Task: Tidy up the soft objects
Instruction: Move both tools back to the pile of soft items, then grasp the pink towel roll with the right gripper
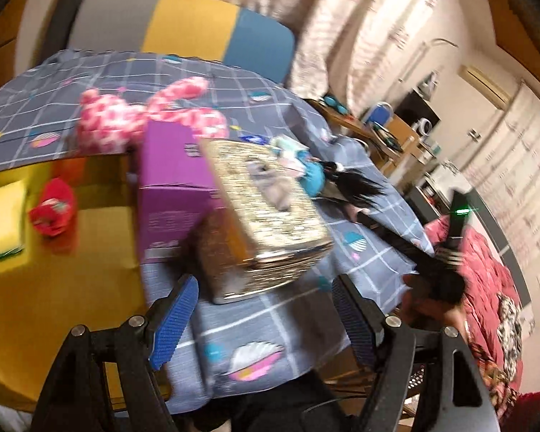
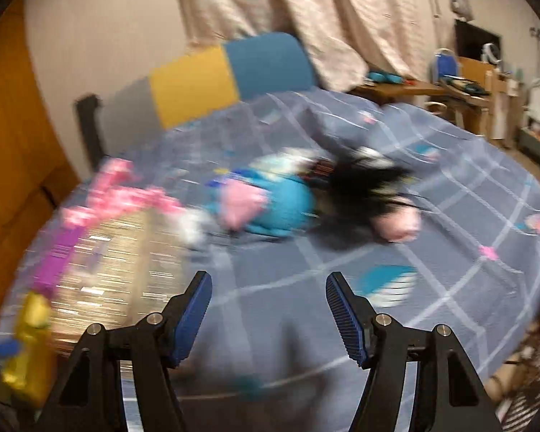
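Note:
A pink-and-white plush rabbit [image 1: 136, 117] lies on the blue checked bedsheet [image 1: 270, 320] behind a purple box [image 1: 172, 183]. A doll in blue clothes with black hair [image 2: 306, 198] lies on the sheet; it also shows in the left wrist view [image 1: 327, 176]. A gold patterned box [image 1: 270, 216] leans against the purple box. A yellow sponge [image 1: 3, 219] and a red soft toy [image 1: 52, 210] lie on a gold board [image 1: 72, 288]. My left gripper [image 1: 262, 324] is open and empty before the gold box. My right gripper [image 2: 268, 318] is open and empty, short of the doll.
A grey, yellow and blue headboard [image 1: 198, 25] stands behind the bed. A wooden desk [image 2: 450, 90] with clutter stands at the right. A red patterned quilt [image 1: 486, 288] lies at the right. The right wrist view is blurred by motion.

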`<act>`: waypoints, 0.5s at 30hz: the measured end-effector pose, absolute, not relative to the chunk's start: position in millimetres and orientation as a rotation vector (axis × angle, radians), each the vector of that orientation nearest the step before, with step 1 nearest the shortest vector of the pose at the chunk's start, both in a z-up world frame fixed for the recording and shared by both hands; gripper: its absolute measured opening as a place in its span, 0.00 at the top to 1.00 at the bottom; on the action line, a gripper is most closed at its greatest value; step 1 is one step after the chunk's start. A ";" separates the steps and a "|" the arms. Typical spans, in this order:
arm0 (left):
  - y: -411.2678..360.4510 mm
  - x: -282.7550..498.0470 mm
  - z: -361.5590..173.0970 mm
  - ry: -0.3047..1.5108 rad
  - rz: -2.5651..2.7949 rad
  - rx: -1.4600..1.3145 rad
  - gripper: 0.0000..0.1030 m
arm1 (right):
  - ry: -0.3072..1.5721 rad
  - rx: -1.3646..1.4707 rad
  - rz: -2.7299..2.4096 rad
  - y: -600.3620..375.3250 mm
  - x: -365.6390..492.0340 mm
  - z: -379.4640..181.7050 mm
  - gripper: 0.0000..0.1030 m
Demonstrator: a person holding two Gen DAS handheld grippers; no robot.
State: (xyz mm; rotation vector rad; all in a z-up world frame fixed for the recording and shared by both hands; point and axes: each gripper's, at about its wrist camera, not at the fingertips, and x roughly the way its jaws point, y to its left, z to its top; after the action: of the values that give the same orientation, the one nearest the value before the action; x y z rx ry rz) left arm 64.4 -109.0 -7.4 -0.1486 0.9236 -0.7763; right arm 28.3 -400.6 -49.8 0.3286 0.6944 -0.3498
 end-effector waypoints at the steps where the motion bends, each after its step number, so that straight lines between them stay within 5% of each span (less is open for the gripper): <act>1: -115.6 63.2 -5.9 0.925 -0.789 -0.144 0.25 | 0.715 0.310 -0.393 -414.9 29.2 -58.3 0.35; 15: -204.1 67.4 20.9 0.952 -0.827 -0.087 0.25 | 0.807 0.327 -0.513 -560.9 91.1 -109.3 0.31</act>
State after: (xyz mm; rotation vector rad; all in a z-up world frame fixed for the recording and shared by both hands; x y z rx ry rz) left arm 67.4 -204.1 20.9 -0.0871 0.9522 -0.8267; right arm 91.1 -560.9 -109.3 0.3271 0.8072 -0.5126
